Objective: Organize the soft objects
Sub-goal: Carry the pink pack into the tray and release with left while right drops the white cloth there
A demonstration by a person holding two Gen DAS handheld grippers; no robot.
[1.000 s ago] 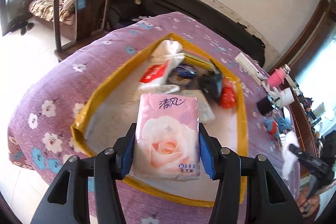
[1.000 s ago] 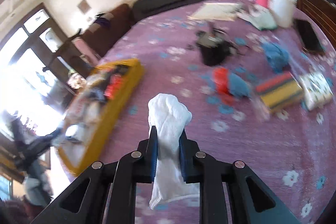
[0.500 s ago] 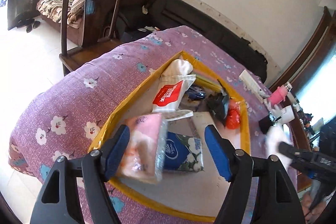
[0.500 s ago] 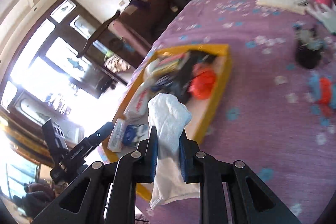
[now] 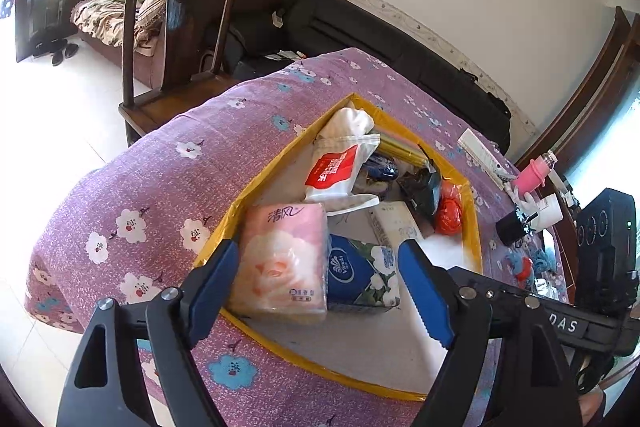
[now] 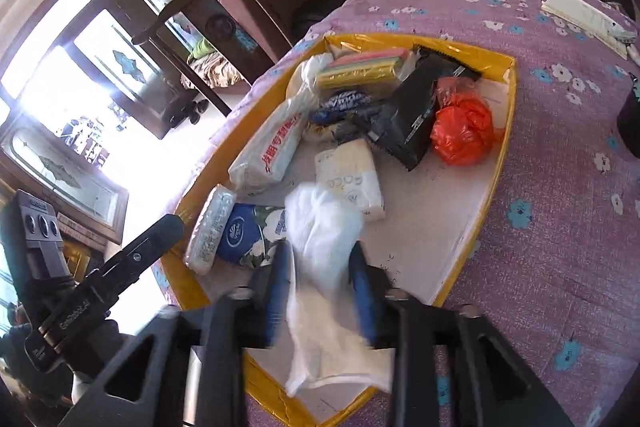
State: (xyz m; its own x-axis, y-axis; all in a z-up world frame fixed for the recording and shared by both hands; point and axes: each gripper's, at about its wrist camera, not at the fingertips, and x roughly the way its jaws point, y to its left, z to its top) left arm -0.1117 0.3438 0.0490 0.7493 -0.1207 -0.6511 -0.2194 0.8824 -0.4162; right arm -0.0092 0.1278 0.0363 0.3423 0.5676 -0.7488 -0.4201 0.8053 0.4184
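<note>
white cloth [image 6: 324,247]: blurred, hanging between right gripper fingers, over near end of yellow tray; pads look clear of it, contact hard to tell through blur.
right gripper [image 6: 320,267]: jaws opening, moderate gap, cloth between them; pointing down over tray.
pink tissue pack [image 5: 280,259]: lying in tray's near left corner, against yellow wall, rose print up; touching blue pack on its right.
left gripper [image 5: 324,279]: jaws opening, wide; blue pads [image 5: 212,279] clear of pink pack, nothing gripped; hovering above tray's near end.
blue tissue pack [image 5: 356,275]: flat in tray, just beside pink pack.
yellow tray [image 5: 472,227]: on purple flowered cloth, white floor, partly filled.
other tray contents: white bag with red label [image 5: 340,167] along left side; white tissue pack [image 6: 348,175] mid tray; black pouch [image 6: 412,123] and red plastic bag [image 6: 460,131] at far right; striped sponge pack [image 6: 360,67] at far end.
tablecloth [image 5: 160,195]: purple, white and blue flowers.
background: dark wooden chair [image 5: 180,11] beyond table; pink bottle [image 5: 532,171] at table's right edge.
</note>
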